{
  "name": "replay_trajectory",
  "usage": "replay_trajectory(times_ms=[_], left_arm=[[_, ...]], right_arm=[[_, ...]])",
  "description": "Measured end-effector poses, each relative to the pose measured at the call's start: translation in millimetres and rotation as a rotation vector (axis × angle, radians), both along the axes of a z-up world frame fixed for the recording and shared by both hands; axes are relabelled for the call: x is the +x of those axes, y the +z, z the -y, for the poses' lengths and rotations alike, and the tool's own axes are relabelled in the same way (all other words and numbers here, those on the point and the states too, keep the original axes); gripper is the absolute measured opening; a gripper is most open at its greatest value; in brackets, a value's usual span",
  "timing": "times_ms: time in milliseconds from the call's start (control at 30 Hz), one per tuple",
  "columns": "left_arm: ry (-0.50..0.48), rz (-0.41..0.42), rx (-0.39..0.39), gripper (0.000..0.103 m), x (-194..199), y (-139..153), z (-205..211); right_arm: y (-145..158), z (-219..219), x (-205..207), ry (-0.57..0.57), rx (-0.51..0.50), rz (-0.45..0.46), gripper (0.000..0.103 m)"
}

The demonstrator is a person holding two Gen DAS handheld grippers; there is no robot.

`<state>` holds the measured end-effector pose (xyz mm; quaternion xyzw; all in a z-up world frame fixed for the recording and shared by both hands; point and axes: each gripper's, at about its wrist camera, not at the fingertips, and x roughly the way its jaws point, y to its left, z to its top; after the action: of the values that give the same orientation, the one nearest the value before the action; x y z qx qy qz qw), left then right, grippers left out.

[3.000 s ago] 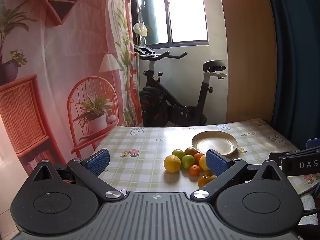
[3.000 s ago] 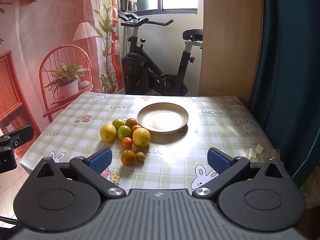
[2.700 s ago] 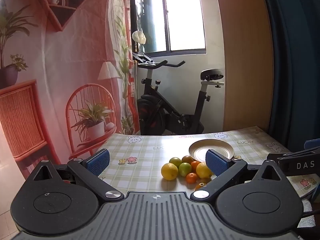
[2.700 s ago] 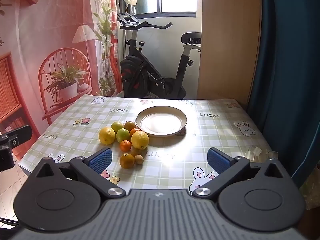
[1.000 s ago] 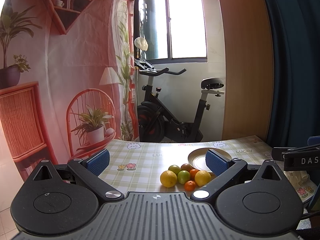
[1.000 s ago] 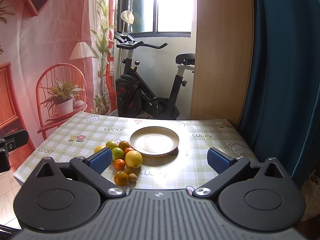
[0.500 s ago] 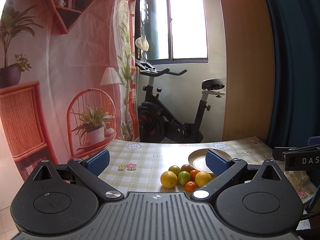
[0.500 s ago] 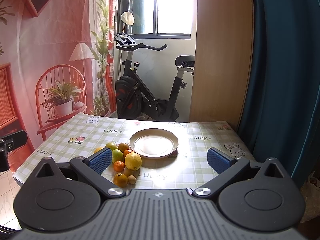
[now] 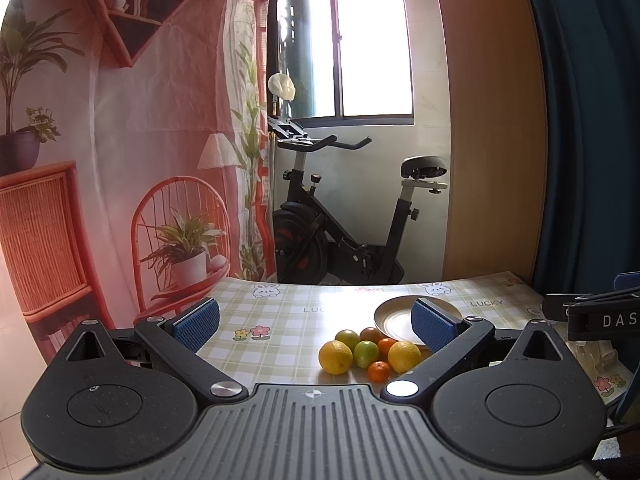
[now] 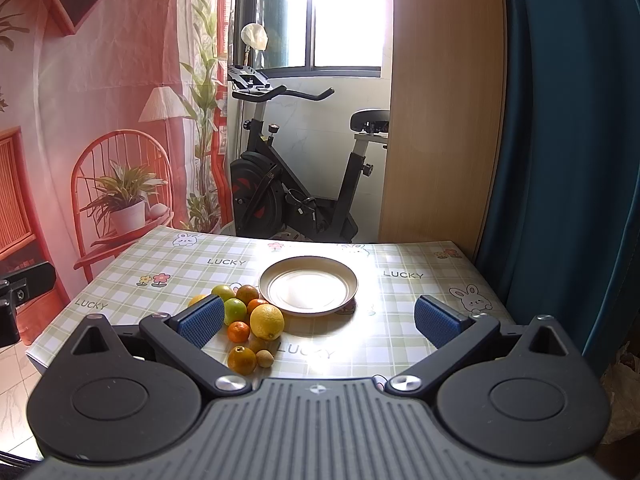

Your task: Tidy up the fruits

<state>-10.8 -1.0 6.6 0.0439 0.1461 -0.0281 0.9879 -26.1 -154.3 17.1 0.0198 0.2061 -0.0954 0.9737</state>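
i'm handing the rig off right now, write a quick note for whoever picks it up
Left gripper: open, empty, held back from the table.
Right gripper: open, empty, also short of the fruit.
Plate: empty, mid-table on the checked tablecloth.
Fruit: all loose in a cluster left of the plate: large lemon, green lime, small orange, several more citrus around them.
Done: nothing moved yet.
Left: presumably get every fruit onto the plate; the large lemon sits closest.

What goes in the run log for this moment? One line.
left gripper: open, empty | right gripper: open, empty | fruits: loose on table, beside plate | plate: empty | stage: nothing picked yet
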Motion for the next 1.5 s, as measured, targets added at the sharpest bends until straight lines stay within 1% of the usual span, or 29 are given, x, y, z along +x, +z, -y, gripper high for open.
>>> replay_trajectory(times_ms=[100,167,300,400,500,567,667,767,833,900,967,1067,1100,1167,1233,1300,1400,1500], left_arm=[[-0.009,-0.009,-0.019,0.103,4.6,0.7,-4.3],[-0.008,0.000,-0.026,0.103,8.2,0.5,-6.7],[0.021,0.051,0.009,0.103,17.5,-0.9,-4.9],[0.031,0.079,0.028,0.103,31.3,-2.9,-2.9],[0.044,0.097,0.024,0.103,51.0,-7.3,-1.6],[0.050,0.095,0.011,0.103,63.6,-10.5,-2.9],[0.047,0.086,-0.009,0.102,81.9,-17.5,-6.5],[0.032,0.087,-0.036,0.102,97.0,-28.6,-10.6],[0.017,0.074,-0.049,0.102,107.1,-36.4,-12.0],[-0.003,0.064,-0.061,0.102,118.4,-45.9,-13.8],[-0.019,0.037,-0.063,0.102,129.0,-54.9,-12.7],[-0.014,-0.024,-0.062,0.102,145.1,-68.0,-13.0],[-0.010,-0.041,-0.066,0.101,149.8,-72.5,-14.0],[0.010,-0.078,-0.086,0.101,157.4,-80.5,-17.6],[0.021,-0.134,-0.102,0.101,167.6,-88.3,-21.4],[0.027,-0.165,-0.084,0.101,175.5,-96.7,-21.9],[0.023,-0.173,-0.023,0.100,181.2,-104.4,-18.6],[0.008,-0.182,-0.002,0.097,184.4,-109.0,-18.1]], right_arm=[[1.6,1.8,1.2,0.005,0.000,-0.001,0.103],[1.7,2.6,2.9,0.011,0.005,-0.001,0.103],[1.2,6.0,8.2,0.019,0.017,-0.002,0.103],[-0.3,10.5,18.9,0.033,0.024,0.004,0.103],[-6.3,14.1,33.9,0.055,-0.007,0.032,0.103],[-12.4,18.5,46.9,0.062,-0.010,0.041,0.103],[-21.7,27.8,68.7,0.068,0.021,0.047,0.103],[-31.2,40.5,88.5,0.098,0.104,0.060,0.103],[-37.8,47.4,98.8,0.111,0.148,0.092,0.103],[-42.6,49.3,110.2,0.115,0.155,0.109,0.103],[-46.7,48.9,122.2,0.123,0.146,0.103,0.103],[-55.4,43.1,141.4,0.154,0.117,0.086,0.103],[-58.7,40.1,148.1,0.169,0.098,0.066,0.103],[-64.3,33.7,157.9,0.181,0.055,0.033,0.103],[-75.6,26.2,166.7,0.189,0.017,0.011,0.103],[-89.7,20.7,172.3,0.194,-0.001,-0.011,0.103],[-108.7,15.4,179.2,0.205,-0.014,-0.056,0.103],[-123.8,12.8,179.9,0.229,-0.016,-0.077,0.101]])
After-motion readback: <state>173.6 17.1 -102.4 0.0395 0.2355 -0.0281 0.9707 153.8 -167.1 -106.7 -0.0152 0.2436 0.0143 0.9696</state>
